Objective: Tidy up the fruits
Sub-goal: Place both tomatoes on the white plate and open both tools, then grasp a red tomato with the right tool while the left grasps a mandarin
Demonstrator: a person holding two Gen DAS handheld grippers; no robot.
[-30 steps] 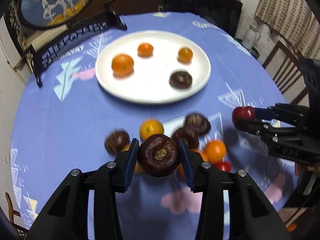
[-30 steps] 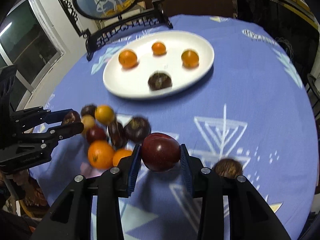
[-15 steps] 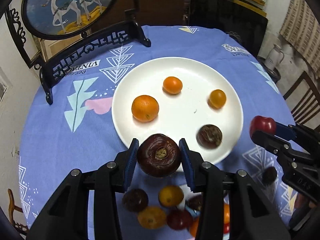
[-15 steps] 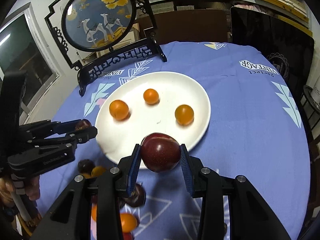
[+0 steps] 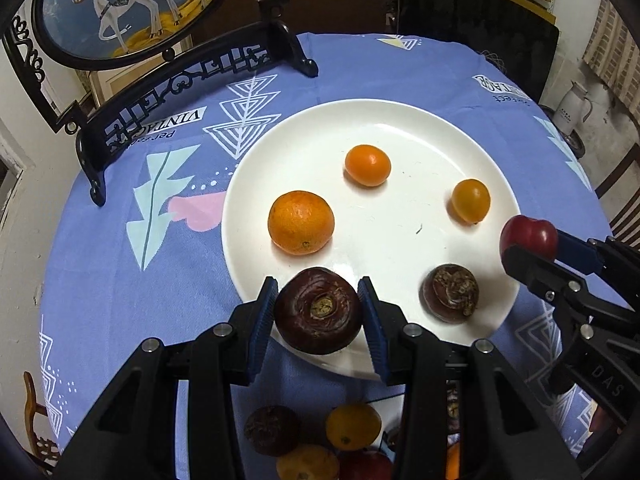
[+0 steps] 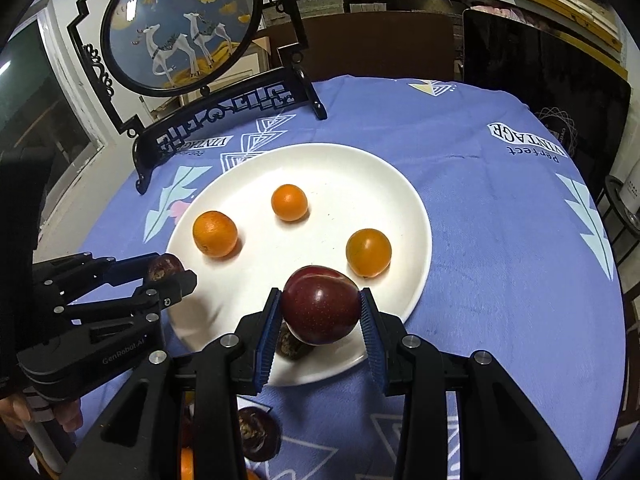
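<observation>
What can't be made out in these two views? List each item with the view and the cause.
- Pile of loose fruit, left wrist view: cut off by the bottom edge and blocked by the left tongs; no count possible.
- Dark brown fruit on the plate, right wrist view: mostly hidden behind the red fruit in the right tongs.
- Person's hand, right wrist view: only fingers show at the edge.

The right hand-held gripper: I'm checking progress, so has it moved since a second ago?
Yes. The right hand-held gripper, shut on the red plum, has moved from the loose fruit pile to the white plate.
</observation>
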